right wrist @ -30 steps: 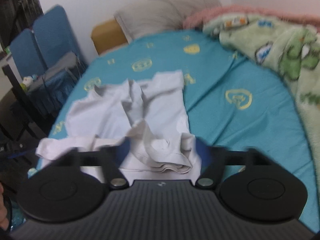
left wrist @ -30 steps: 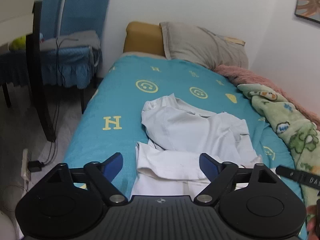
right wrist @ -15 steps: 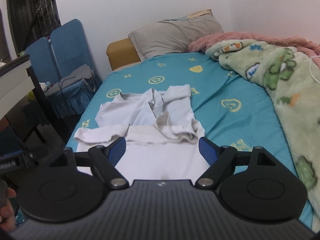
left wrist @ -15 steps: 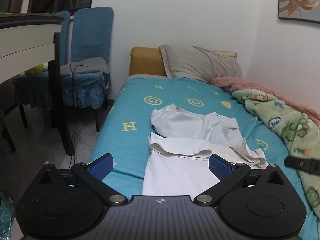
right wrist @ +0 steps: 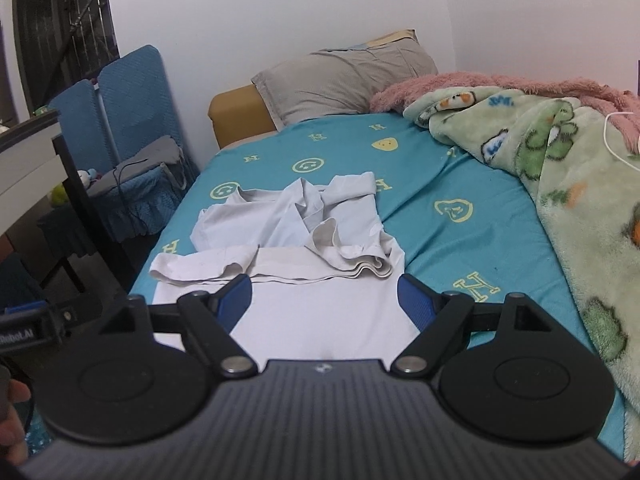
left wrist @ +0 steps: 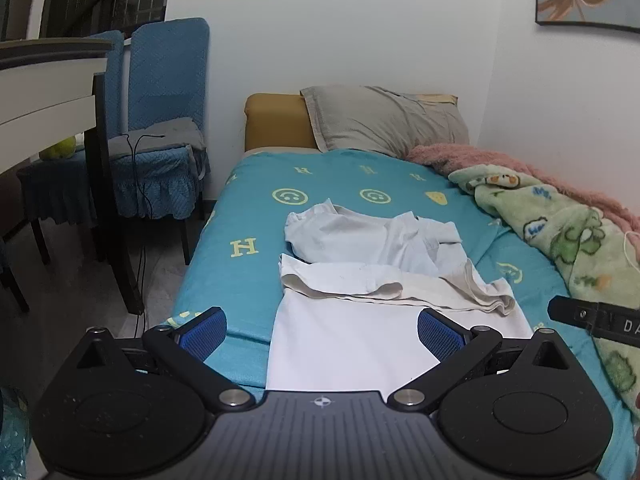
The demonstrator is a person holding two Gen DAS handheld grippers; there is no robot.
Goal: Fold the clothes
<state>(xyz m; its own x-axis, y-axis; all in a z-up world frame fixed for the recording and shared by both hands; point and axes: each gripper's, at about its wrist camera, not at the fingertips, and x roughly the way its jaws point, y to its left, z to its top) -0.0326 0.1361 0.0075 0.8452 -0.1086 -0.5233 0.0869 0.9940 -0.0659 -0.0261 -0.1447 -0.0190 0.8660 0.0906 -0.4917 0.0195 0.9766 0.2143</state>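
Left wrist view: both claws now pulled back and up from the shirt (left wrist: 384, 280); a second ago the right claw (right wrist: 324, 300) was down at its bunched hem. Left claw (left wrist: 320, 334) and right claw both gape, holding nothing. Shirt lies on the bed (left wrist: 244, 208), near half flat, far half rumpled, so folding looks unfinished. Near hem is hidden behind the claw bodies; sleeves are hard to sort out in the rumple.
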